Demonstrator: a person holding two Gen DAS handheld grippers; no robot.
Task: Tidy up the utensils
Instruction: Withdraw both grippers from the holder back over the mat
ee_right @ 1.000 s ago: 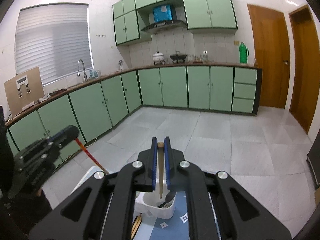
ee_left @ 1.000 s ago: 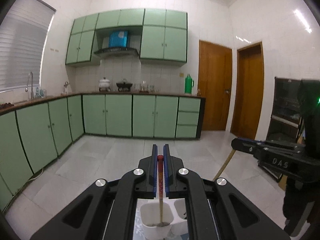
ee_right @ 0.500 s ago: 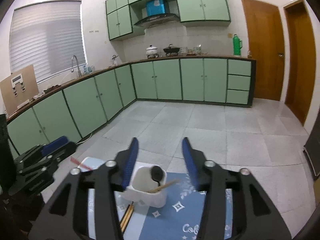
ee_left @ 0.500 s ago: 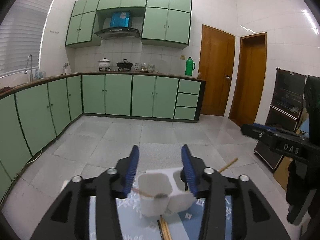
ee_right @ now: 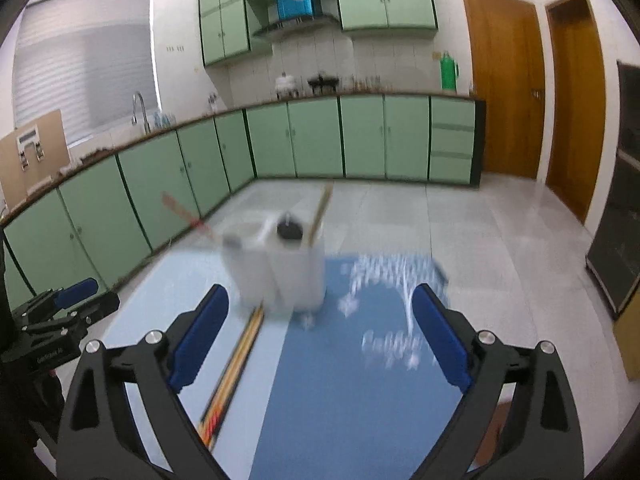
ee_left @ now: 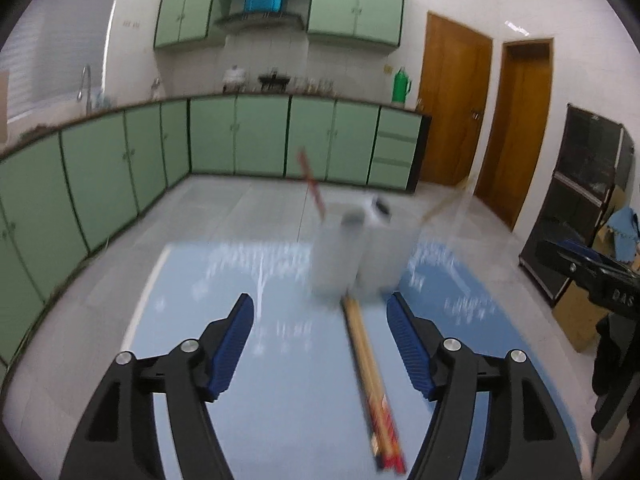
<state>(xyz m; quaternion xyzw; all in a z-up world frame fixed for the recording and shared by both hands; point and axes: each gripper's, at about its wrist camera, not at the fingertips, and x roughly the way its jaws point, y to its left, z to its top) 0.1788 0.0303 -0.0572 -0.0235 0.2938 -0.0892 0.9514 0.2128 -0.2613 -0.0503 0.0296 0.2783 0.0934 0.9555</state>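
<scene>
I am viewing a white utensil holder (ee_right: 280,268) standing upright on a blue mat (ee_right: 352,392). It is a two-compartment plastic caddy; motion blur is smearing its outline in both views. From the right wrist view, a red-handled utensil (ee_right: 188,216) is leaning out of the left compartment toward the left, and a wooden-handled utensil (ee_right: 320,212) is leaning out of the right compartment, beside a dark rounded utensil head (ee_right: 290,230) showing at the rim. The blur is preventing me from identifying what kind of utensils these are.

A bundle of chopsticks (ee_left: 372,384) is lying flat on the mat, one end just at the holder's base (ee_left: 352,260), the other end running back toward the cameras. They are wood-coloured with red ends.

My left gripper (ee_left: 320,308) is opening, its blue-padded jaws standing apart with nothing clamped; the near part of the chopsticks is lying on the mat below the gap, nearer the right jaw. My right gripper (ee_right: 320,300) is also opening, jaws wide and empty, with the holder ahead of the gap and the chopsticks passing by the left jaw.
</scene>
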